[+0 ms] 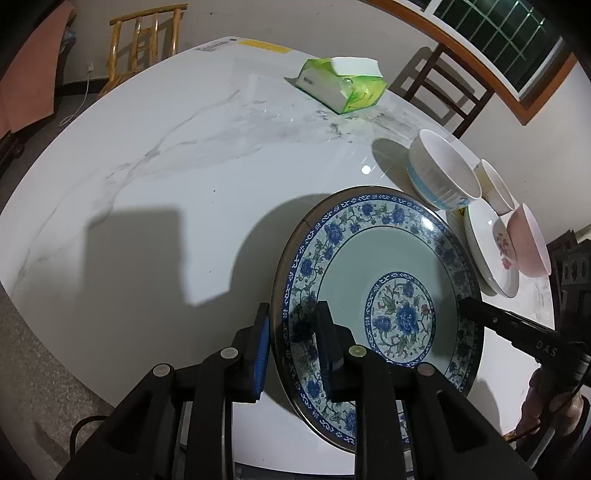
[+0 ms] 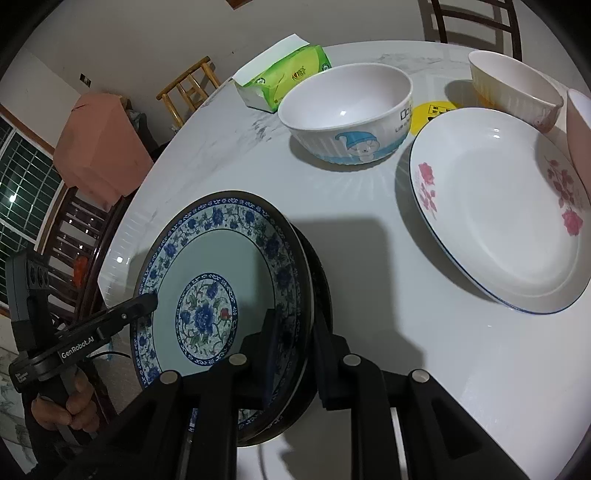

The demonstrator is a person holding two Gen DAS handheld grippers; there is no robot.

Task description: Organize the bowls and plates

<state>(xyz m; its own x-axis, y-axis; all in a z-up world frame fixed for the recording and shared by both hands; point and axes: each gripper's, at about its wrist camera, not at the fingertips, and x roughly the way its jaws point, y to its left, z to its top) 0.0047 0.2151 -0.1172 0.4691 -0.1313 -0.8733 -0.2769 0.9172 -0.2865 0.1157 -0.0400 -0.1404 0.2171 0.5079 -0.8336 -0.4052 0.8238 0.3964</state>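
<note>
Black fingers (image 1: 263,343), blue pads

A big round table (image 1: 147,177) with a white top and thin grey lines like marble fills the room. Dark shadows fall on it, and a small bright light spot (image 1: 366,170) shines on its top. The wall (image 1: 258,22) behind is plain and pale. A yellow wooden chair (image 1: 144,40) stands at the far side, and a dark brown chair (image 1: 447,85) is pushed in close. A window (image 1: 495,40) with a brown frame and bars shows night outside. The floor (image 1: 40,369) is grey and speckled. A pink cloth (image 2: 99,144) covers something by the wall
</note>
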